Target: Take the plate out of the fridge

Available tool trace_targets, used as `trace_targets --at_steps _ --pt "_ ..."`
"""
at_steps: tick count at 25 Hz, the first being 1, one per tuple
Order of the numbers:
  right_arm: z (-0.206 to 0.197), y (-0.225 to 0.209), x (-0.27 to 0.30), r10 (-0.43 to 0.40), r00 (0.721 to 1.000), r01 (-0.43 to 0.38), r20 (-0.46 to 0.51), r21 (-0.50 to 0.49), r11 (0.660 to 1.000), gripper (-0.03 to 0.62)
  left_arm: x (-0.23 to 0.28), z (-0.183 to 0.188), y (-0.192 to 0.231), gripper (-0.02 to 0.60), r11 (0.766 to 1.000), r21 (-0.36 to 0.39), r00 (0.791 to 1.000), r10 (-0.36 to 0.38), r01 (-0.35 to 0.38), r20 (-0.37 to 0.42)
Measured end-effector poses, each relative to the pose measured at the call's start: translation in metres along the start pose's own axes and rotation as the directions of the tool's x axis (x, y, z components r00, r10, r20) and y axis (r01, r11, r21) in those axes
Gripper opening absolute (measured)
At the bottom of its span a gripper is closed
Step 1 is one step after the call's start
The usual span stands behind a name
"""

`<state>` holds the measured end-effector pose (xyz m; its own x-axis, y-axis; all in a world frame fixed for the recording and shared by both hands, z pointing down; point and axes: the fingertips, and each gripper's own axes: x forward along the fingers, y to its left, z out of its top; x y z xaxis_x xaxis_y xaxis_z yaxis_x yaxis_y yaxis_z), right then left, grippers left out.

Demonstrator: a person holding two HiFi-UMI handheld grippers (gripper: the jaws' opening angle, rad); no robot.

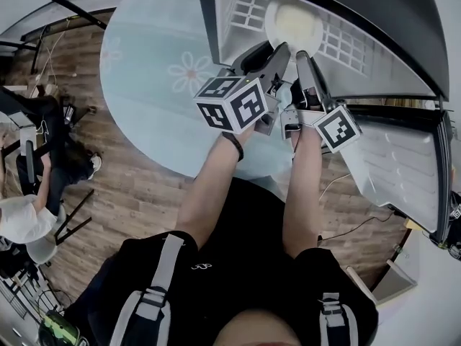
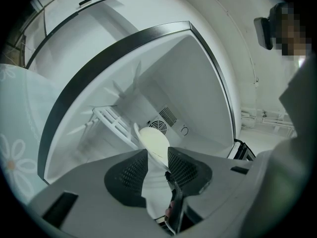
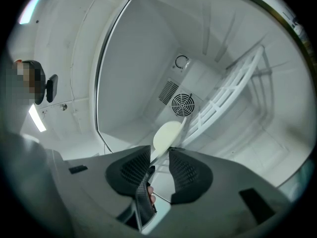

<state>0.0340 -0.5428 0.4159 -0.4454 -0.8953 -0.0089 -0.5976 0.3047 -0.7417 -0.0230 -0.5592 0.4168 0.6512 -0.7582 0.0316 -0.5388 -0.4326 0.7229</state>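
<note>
A pale round plate (image 1: 295,21) lies on the white wire shelf (image 1: 347,43) inside the open fridge (image 1: 403,20). Both grippers reach into the fridge side by side, left gripper (image 1: 282,49) and right gripper (image 1: 302,55) at the plate's near rim. In the left gripper view the plate (image 2: 154,142) runs edge-on into the gap of the left gripper (image 2: 157,155), with space beside it. In the right gripper view the plate's (image 3: 167,135) thin rim enters the gap of the right gripper (image 3: 159,155); the pads do not visibly press it.
The fridge door (image 1: 403,171) hangs open at the right. A round light-blue table (image 1: 151,71) with a flower print stands left of the fridge. A fan vent (image 3: 182,104) sits in the fridge's back wall. A seated person (image 1: 29,218) is at far left on the wood floor.
</note>
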Motion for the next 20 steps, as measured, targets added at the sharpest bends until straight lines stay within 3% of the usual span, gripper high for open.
trace_targets --at_steps 20 --pt "0.003 0.03 -0.034 0.085 0.996 -0.086 -0.02 -0.022 0.996 0.112 -0.03 0.001 -0.034 0.138 0.999 0.031 0.999 0.015 -0.016 0.046"
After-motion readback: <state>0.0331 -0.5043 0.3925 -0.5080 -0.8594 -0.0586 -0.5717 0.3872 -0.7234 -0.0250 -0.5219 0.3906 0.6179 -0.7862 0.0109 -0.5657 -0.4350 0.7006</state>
